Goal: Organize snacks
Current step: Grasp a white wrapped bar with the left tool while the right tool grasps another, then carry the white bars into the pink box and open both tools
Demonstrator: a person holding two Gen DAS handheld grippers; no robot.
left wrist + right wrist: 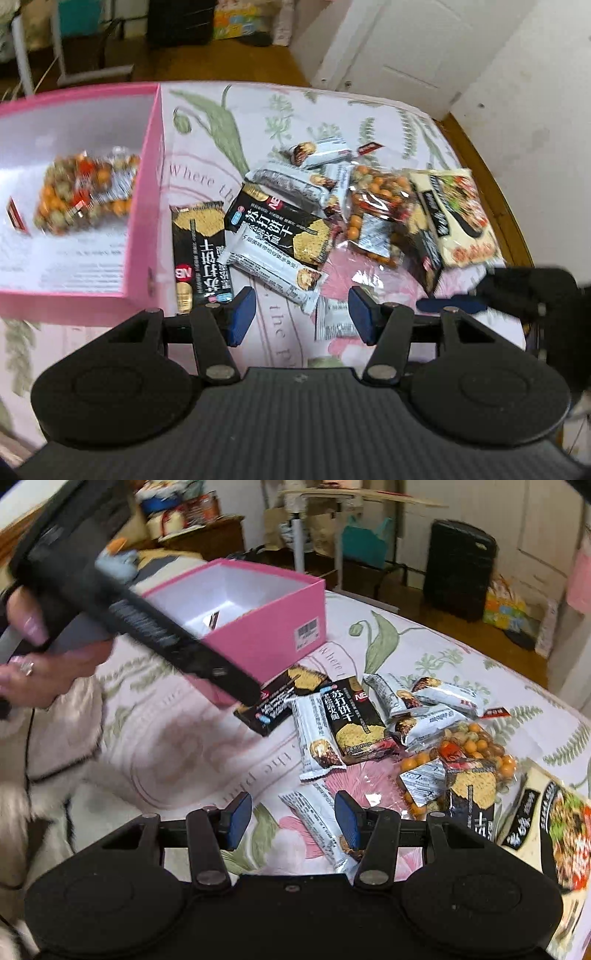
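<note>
A pink box [146, 206] stands at the left on the flowered cloth; inside it lie a bag of coated nuts [81, 192] and a small red packet [16, 218]. Right of it is a heap of snacks: black cracker packs [199, 251], white bar wrappers [273, 266], a second nut bag [373, 218] and a noodle packet [458, 218]. My left gripper [303, 314] hovers open above the heap's near edge, holding nothing. My right gripper [293, 819] is open too, over a white bar [317, 812] lying on the cloth. The pink box [258, 635] sits beyond.
A hand [40, 675] holds the left gripper's black body [110, 590] at the upper left, crossing in front of the box. The table's wooden rim [495, 192] curves along the right. A door [406, 48], a black bin [458, 568] and floor clutter lie beyond.
</note>
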